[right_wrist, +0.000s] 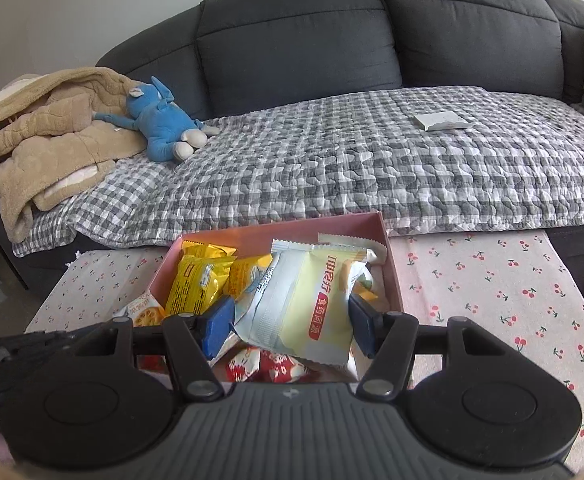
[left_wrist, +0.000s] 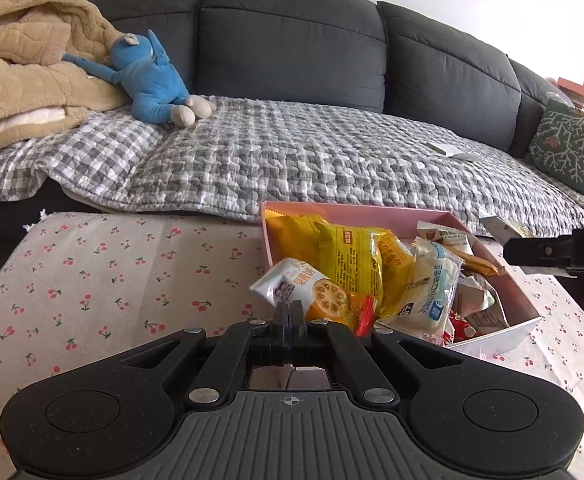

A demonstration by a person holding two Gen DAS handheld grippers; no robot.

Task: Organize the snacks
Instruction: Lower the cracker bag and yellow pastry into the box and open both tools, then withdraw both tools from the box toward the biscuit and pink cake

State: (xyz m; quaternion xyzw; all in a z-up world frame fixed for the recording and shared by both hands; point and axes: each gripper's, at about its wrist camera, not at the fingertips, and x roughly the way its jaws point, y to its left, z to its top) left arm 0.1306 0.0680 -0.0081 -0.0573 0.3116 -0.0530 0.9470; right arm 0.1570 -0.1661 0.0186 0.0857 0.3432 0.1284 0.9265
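Right gripper (right_wrist: 290, 320) pinches pale packet (right_wrist: 312, 304), seemingly; left gripper (left_wrist: 290, 314) fingers pressed together.

– What's in the pink box (right_wrist: 388, 264)?

– Snack packets, heaped loosely: two yellow bags (right_wrist: 198, 284) toward the left, red-and-white wrappers (right_wrist: 276, 364) at the near edge.

– And the big pale one?

– A pale green-and-white packet (right_wrist: 308, 304), tilted above the heap.

– Anything outside?

– A lotus-root snack pouch (left_wrist: 312, 292) hangs over the left wall, possibly resting on the cloth.
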